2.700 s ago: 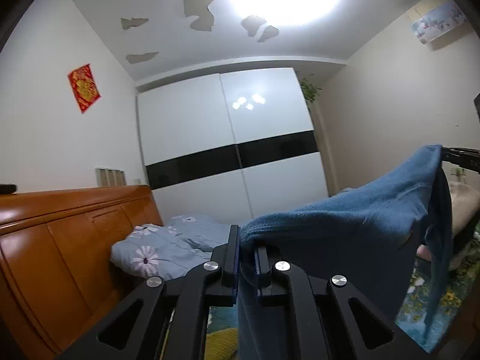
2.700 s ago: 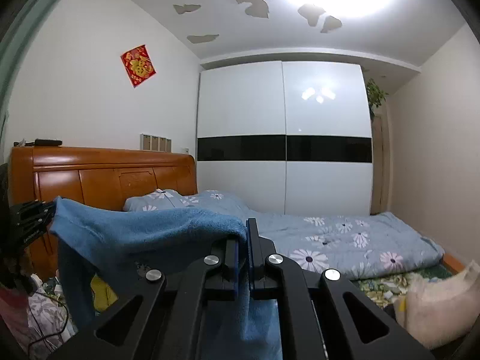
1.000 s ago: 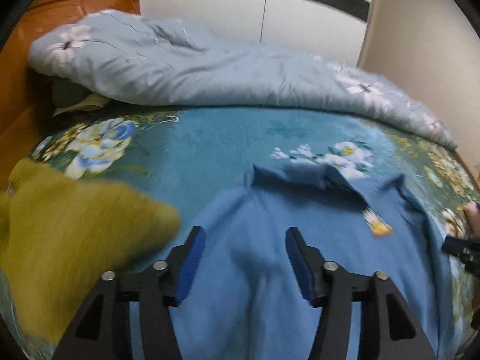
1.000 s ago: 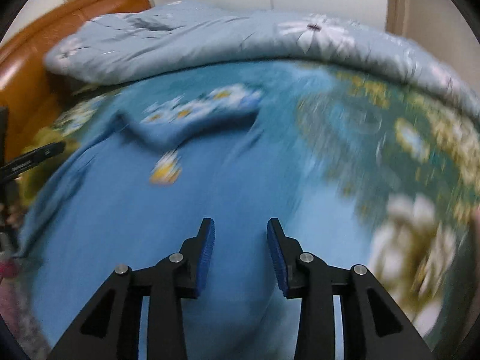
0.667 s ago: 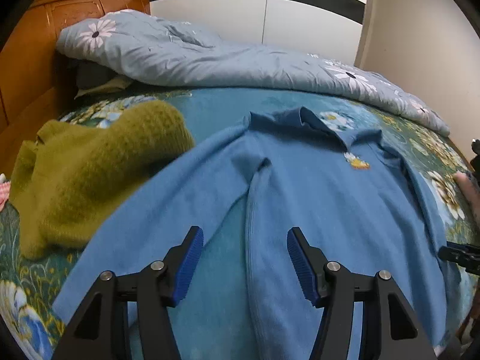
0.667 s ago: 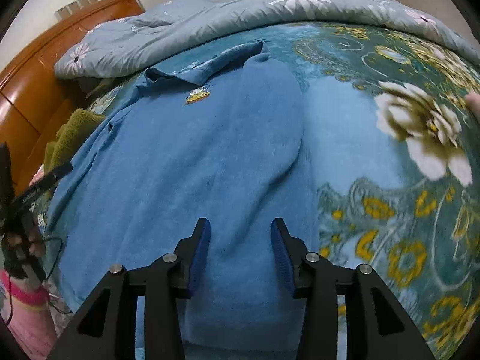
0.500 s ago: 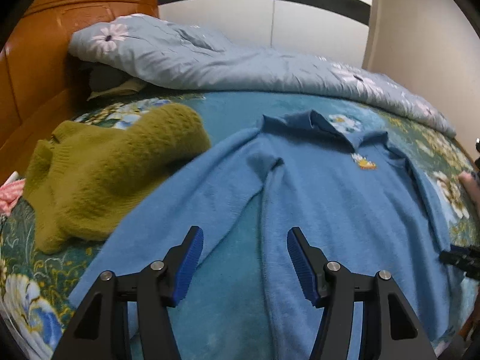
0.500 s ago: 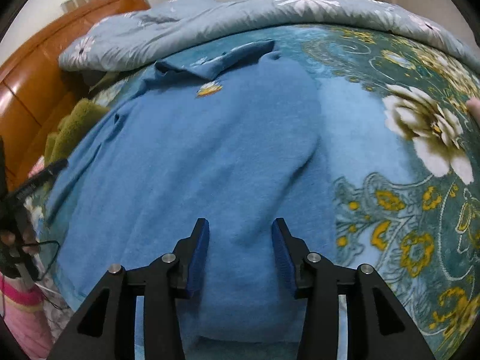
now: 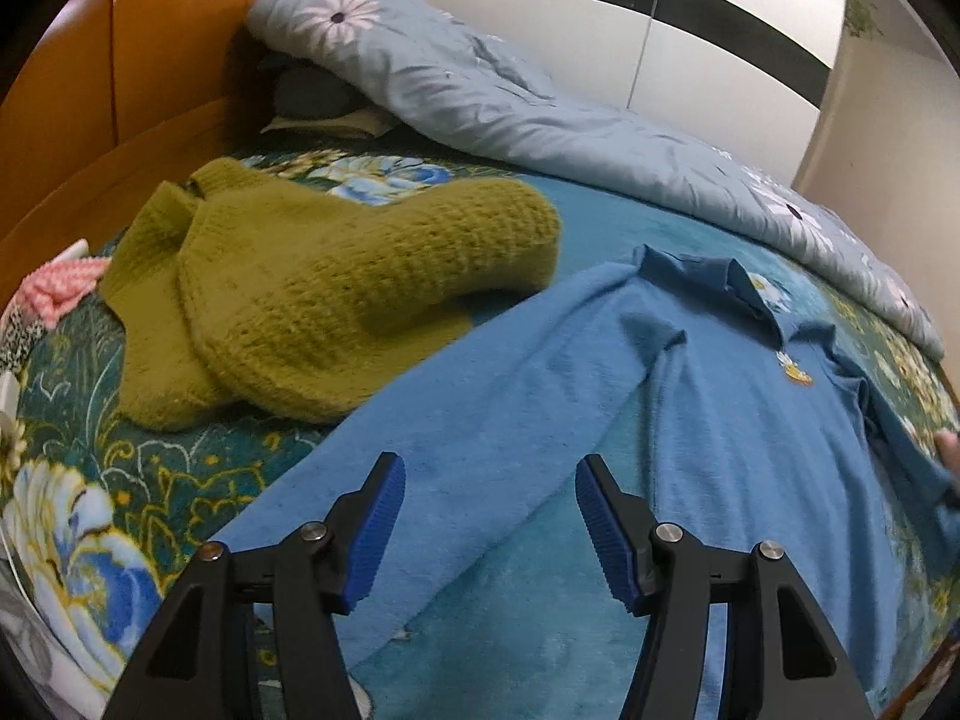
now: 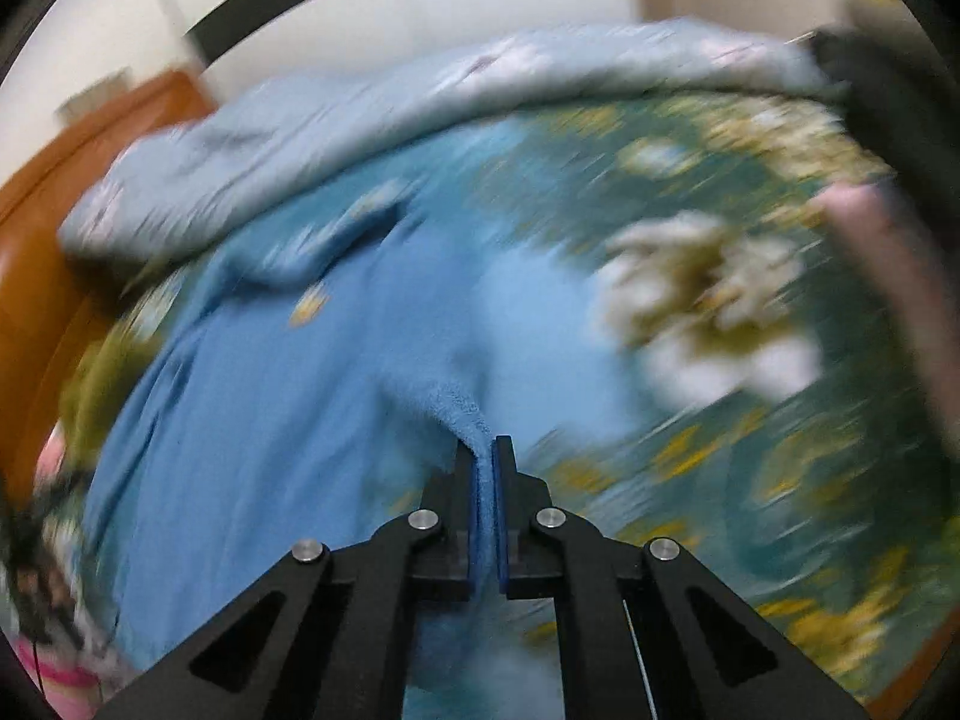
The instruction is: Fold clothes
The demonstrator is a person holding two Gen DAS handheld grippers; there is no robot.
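- Shirt (image 9: 750, 432): blue, collared, spread face up on the bed sheet (image 9: 606, 228), filling the lower right of the left wrist view; collar toward the upper right, one sleeve (image 9: 480, 450) running down to the lower left.
- Handling, as I judge it: soft, fleecy and light, with no stiffness, so it will drape and sag from any single pinch; a fold of fabric should grip well between ribbed pads, while a flat layer may slide on the sheet.
- Hold points: cuff, hem corner or shoulder seam look best, since edges give a doubled layer to bite.
- Right gripper (image 10: 486, 468): clenched on a raised tuft of the shirt in the lower middle of its badly blurred view.
- Left gripper (image 9: 489, 516): released, jaws wide apart over the sleeve, whether touching it I cannot tell.
- Sweater (image 9: 312, 312): olive knit, heaped at middle left, its edge just beside the sleeve.
- Duvet (image 9: 540, 114): pale floral, bunched along the top.
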